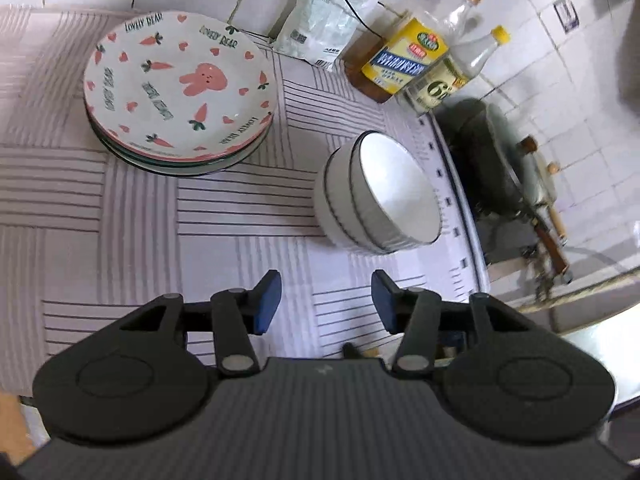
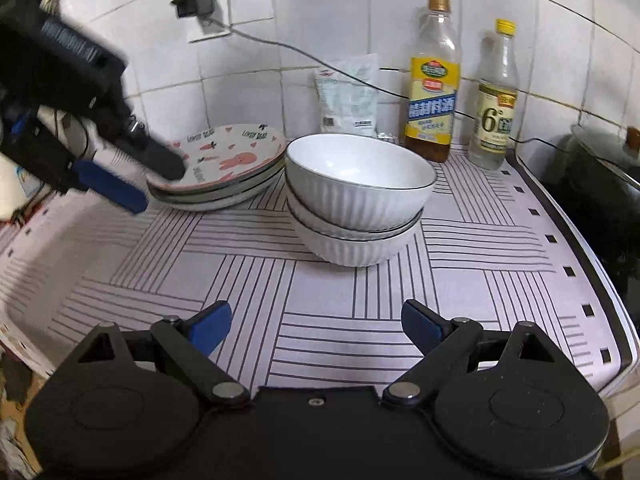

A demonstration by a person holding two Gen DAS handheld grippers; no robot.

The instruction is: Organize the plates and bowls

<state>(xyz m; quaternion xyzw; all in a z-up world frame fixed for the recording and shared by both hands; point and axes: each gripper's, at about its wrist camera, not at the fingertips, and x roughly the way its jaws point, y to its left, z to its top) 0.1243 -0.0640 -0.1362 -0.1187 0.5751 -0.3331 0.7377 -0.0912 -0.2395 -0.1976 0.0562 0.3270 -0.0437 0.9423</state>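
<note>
Striped mat (image 2: 360, 328) carries stacked plates (image 2: 224, 168), bowls (image 2: 356, 200).

Open striped mat (image 2: 328, 320) before stacked bowls (image 2: 356, 200); bottles (image 2: 432, 80) crowd the wall.

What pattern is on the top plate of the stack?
The top plate is white with a pink rabbit, carrots, hearts and "Lovely Bear" lettering; clearest in the left wrist view.

Top plate (image 1: 180, 80) – "LOVELY BEAR"; clear bottle (image 2: 496, 112) label – "6°".
</note>
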